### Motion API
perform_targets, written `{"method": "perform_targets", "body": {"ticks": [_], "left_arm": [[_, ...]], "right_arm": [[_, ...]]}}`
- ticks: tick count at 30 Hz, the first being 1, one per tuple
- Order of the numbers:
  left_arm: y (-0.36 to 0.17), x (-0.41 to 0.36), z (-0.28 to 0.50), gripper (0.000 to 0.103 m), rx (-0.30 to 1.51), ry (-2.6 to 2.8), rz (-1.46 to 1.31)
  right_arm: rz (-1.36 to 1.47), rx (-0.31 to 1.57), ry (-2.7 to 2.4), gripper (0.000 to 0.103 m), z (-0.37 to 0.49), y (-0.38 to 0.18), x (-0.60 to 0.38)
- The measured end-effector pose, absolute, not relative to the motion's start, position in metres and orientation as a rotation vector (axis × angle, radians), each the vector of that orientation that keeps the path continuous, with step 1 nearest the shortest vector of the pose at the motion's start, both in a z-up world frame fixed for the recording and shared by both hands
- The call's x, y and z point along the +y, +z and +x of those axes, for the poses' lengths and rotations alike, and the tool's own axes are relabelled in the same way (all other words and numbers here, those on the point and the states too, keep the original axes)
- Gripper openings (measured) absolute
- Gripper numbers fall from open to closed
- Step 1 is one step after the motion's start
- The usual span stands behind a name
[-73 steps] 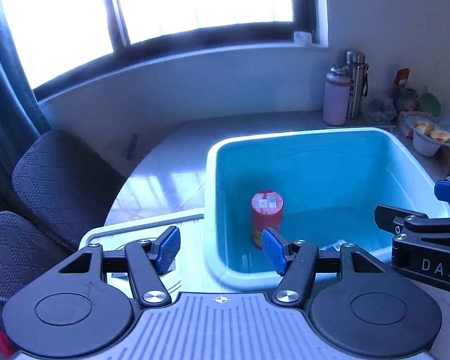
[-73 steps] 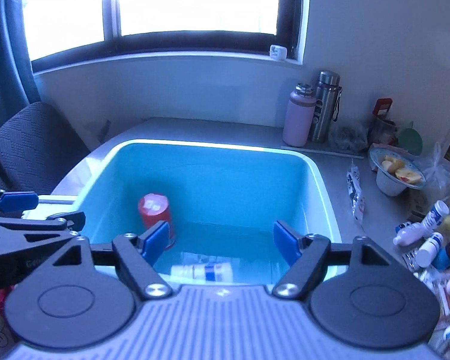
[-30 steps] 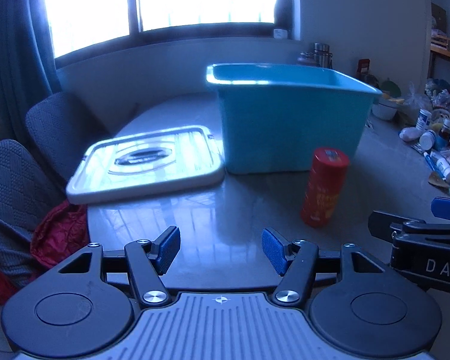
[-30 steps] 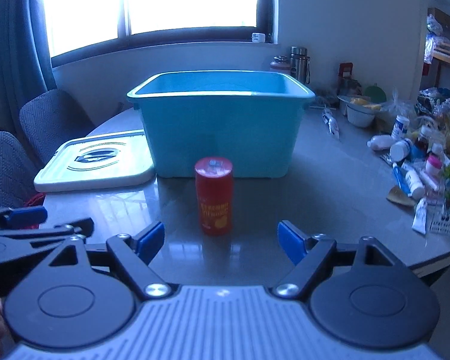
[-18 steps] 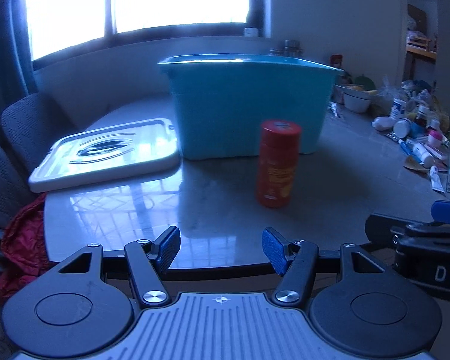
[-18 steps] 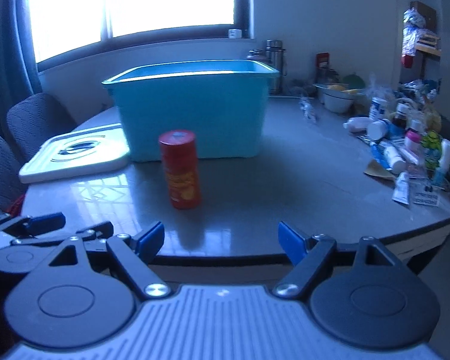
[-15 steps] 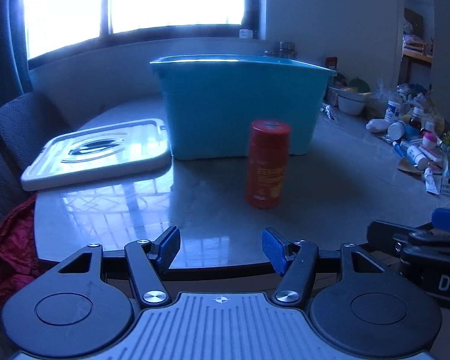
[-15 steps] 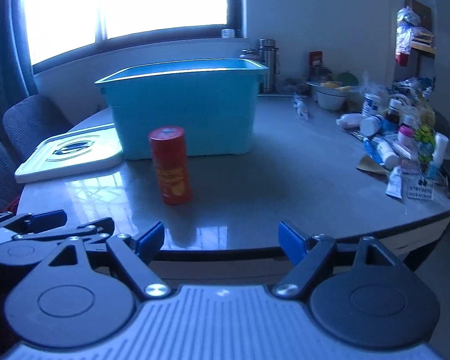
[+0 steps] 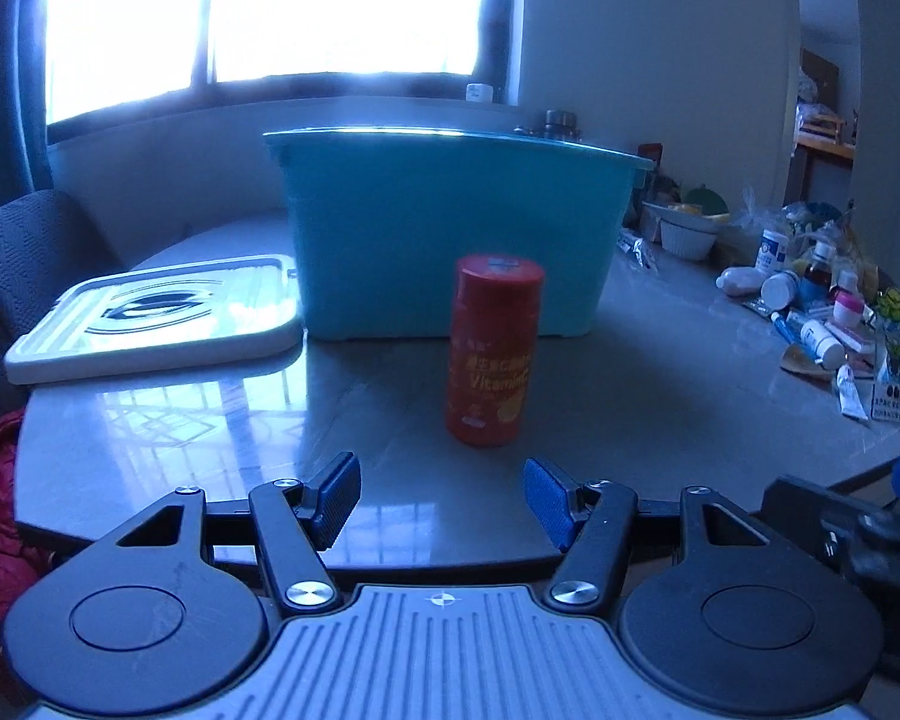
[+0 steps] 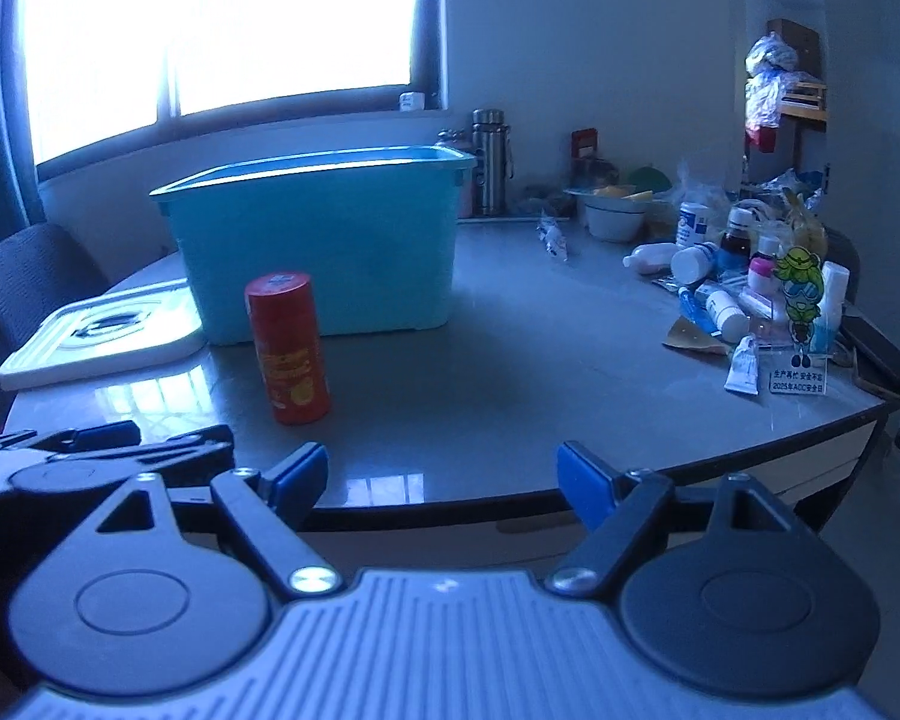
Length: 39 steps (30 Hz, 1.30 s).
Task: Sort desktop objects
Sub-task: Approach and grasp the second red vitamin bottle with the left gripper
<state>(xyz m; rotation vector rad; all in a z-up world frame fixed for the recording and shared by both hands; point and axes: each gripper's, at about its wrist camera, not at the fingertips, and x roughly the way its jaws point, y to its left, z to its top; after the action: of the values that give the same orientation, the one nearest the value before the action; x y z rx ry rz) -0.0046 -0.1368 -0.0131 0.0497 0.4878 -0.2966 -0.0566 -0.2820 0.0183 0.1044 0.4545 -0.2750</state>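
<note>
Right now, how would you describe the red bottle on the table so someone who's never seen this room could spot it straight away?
Find the big teal bin on the grey table, with its white lid lying flat beside it. Just in front of the bin, standing upright and alone, is the red bottle. It is the only red cylinder, with yellow print on its side, well apart from the heap of small white bottles at the table's far side.

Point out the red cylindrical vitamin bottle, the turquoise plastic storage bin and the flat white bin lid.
Red cylindrical vitamin bottle (image 9: 491, 360), left wrist view, on its label.
Turquoise plastic storage bin (image 9: 438, 228), left wrist view, on its front wall.
Flat white bin lid (image 10: 99, 330), right wrist view, on its top surface.
</note>
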Motion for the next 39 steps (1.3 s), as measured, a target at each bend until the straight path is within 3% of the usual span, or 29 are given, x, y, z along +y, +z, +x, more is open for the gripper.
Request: {"method": "perform_targets", "body": {"ticks": [12,14,16,20,39], "left_arm": [[-0.024,-0.172,0.04,0.064,0.462,-0.327,0.07],[-0.026,-0.176,0.048,0.081,0.468,-0.325,0.066],[-0.027,-0.178,0.053,0.087,0.455,-0.326,0.066],[-0.03,-0.185,0.064,0.087,0.458,-0.329,0.081],[-0.037,-0.209,0.114,0.088,0.498,-0.328,0.102]], "right_arm": [[0.136,0.417,-0.321,0.088,-0.039,0.001,-0.302],[0.143,0.416,-0.326,0.088,-0.035,-0.002,-0.305],[0.154,0.416,-0.329,0.088,-0.031,-0.005,-0.308],[0.16,0.418,-0.335,0.093,-0.026,-0.008,-0.309],[0.175,0.428,-0.344,0.093,0.0,-0.012,-0.321]]}}
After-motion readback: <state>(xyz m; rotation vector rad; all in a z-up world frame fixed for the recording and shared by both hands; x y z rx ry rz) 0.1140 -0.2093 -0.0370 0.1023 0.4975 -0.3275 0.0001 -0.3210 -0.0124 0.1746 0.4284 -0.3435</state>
